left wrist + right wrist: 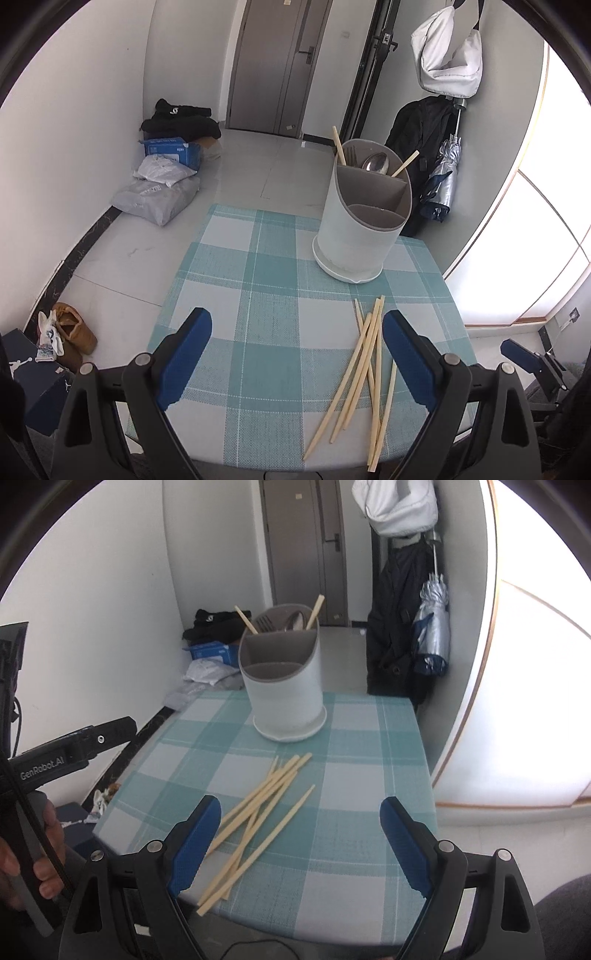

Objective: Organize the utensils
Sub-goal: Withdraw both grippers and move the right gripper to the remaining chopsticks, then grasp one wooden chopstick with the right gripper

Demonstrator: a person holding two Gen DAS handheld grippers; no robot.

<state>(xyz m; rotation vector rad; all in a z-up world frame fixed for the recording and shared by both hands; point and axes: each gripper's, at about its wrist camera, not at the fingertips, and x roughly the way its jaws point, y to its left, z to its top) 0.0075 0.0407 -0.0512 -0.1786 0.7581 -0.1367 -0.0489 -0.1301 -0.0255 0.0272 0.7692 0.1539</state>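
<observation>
**Loose chopsticks low in frame, both grippers spread and empty**

Scattered across the checked teal cloth (354, 738): a loose pile of chopsticks (258, 812), crossing one another, long axes running from lower left to upper right in the right wrist view. Just ahead of the right gripper (299, 842) and mostly toward its left finger (195, 842), with one stick angling up into the gap between the fingers. Jaws spread wide, nothing between the pads, nothing grasped.

In the left wrist view, the same chopsticks (362, 369) at lower right, standing nearly upright in the frame and fanning out toward the bottom edge. Left gripper (295, 362) likewise released and empty, the bundle lying close against its right finger (406, 362) rather than centred in the gap. Neither gripper plainly nearer; each with the pile just off toward its inner finger, so probably a small sideways shift needed before closing across the sticks, not along them.

Farther up the cloth, centre frame: the white divided holder (280, 686) on its saucer-like base, upright, already carrying two chopsticks, a spoon and a fork in its rear compartment; the front compartments seemingly bare.

Small table, cloth flat, pale tiled floor beyond. Grey door at top centre, dark coat and folded umbrella at right, bags and a box against the left wall.
</observation>
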